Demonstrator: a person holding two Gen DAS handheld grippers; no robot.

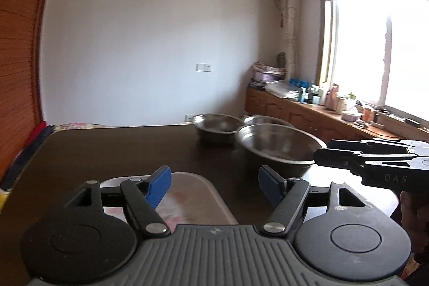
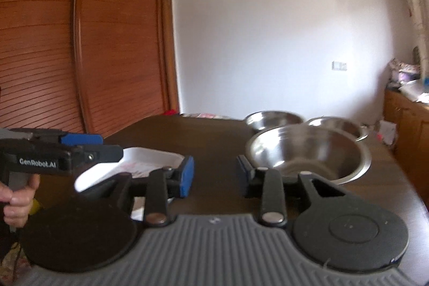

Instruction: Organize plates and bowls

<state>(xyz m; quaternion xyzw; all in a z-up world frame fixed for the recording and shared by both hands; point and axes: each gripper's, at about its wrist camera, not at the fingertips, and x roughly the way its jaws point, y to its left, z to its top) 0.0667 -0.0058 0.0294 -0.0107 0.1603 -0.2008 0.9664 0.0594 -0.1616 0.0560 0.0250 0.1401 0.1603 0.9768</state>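
A white rectangular plate point(image 1: 193, 195) with a pink pattern lies on the dark table point(image 1: 107, 152) just under my left gripper point(image 1: 215, 185), whose blue pads stand wide open with nothing between them. Three steel bowls sit farther back: a large one point(image 1: 278, 146) in front and two smaller ones point(image 1: 218, 125) point(image 1: 265, 121) behind it. My right gripper point(image 2: 214, 174) is partly open and empty, with its right finger close to the large bowl point(image 2: 308, 152). The plate point(image 2: 144, 160) lies to its left, below the left gripper point(image 2: 110, 146). The right gripper point(image 1: 323, 150) reaches in beside the large bowl's rim.
A person's hand point(image 2: 16, 195) holds the left gripper's handle. A wooden louvred wardrobe point(image 2: 80, 44) stands left of the table. A cluttered wooden counter point(image 1: 321, 109) runs under the bright window at the right. The table's right edge point(image 2: 396, 165) lies just past the bowls.
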